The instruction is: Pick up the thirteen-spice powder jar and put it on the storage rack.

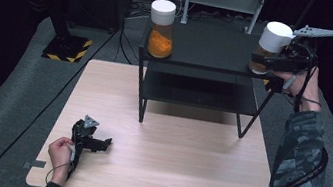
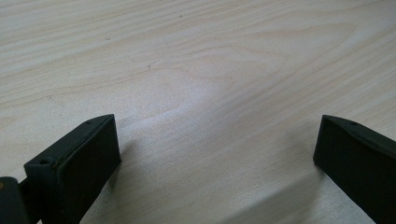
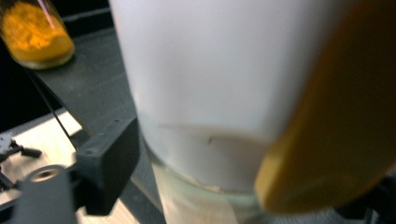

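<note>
The left gripper [image 1: 105, 143] rests on the near left of the wooden table [image 1: 181, 177], jaws spread wide with nothing between them, well apart from the work. On the far side stands a black two-tier shelf [image 1: 200, 61]. At its top left corner stands an orange-filled jar [image 1: 161, 28], upright, white-capped, untouched. At the top right corner stands the white-lidded jar [image 1: 272, 44], long axis vertical, close to the shelf edge. The right gripper [image 1: 266, 64] reaches it level from the right; the jaws flank the glass below the lid [image 3: 210, 60]. Whether the pads press or only bracket it cannot be told. Judgement: the right hand alone can act here.
</note>
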